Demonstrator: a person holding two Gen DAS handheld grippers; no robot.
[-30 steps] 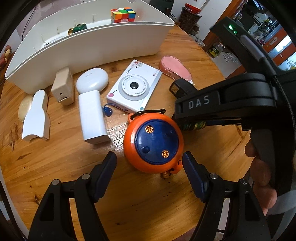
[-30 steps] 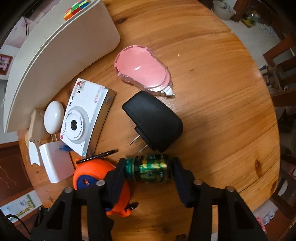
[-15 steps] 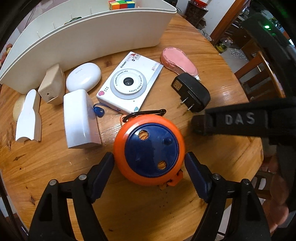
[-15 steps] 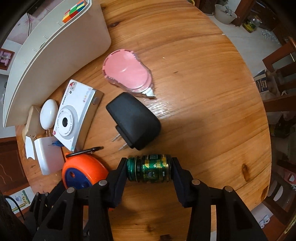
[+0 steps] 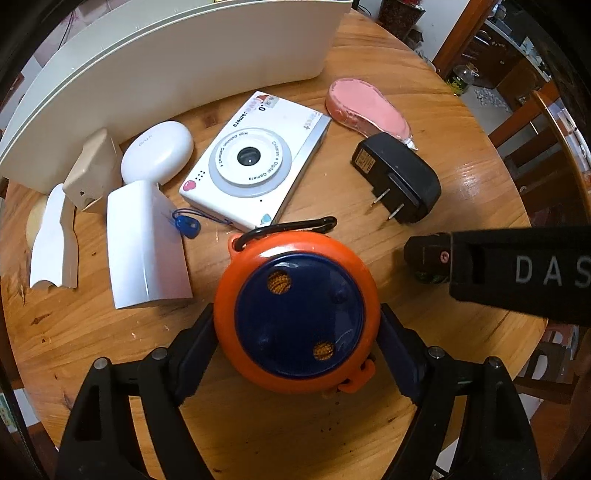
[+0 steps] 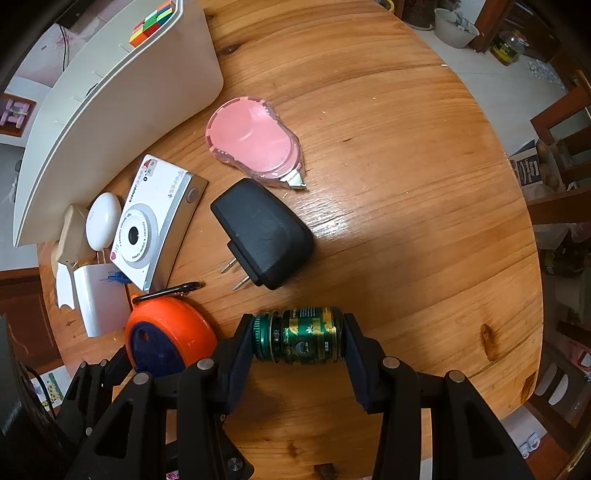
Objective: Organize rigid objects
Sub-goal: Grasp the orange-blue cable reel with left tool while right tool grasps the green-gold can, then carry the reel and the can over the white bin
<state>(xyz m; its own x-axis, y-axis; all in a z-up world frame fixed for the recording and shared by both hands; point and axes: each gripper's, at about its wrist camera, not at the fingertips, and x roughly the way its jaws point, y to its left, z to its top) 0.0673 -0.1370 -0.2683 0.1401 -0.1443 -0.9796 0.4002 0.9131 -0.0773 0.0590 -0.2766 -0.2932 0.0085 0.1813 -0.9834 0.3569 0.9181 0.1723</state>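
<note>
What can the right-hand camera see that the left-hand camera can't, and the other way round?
Only the right wrist view shows the green tin clamped end to end in the right gripper, and the coloured cube in the white bin. Only the left wrist view shows the left gripper straddling the orange disc, and the disc's full blue face. Both show the disc, toy camera, black charger, and pink tape dispenser.

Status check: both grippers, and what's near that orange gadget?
Left gripper open, fingers just widened, straddling orange gadget. Right gripper shut on green can. White block and toy camera close beside the gadget.
</note>
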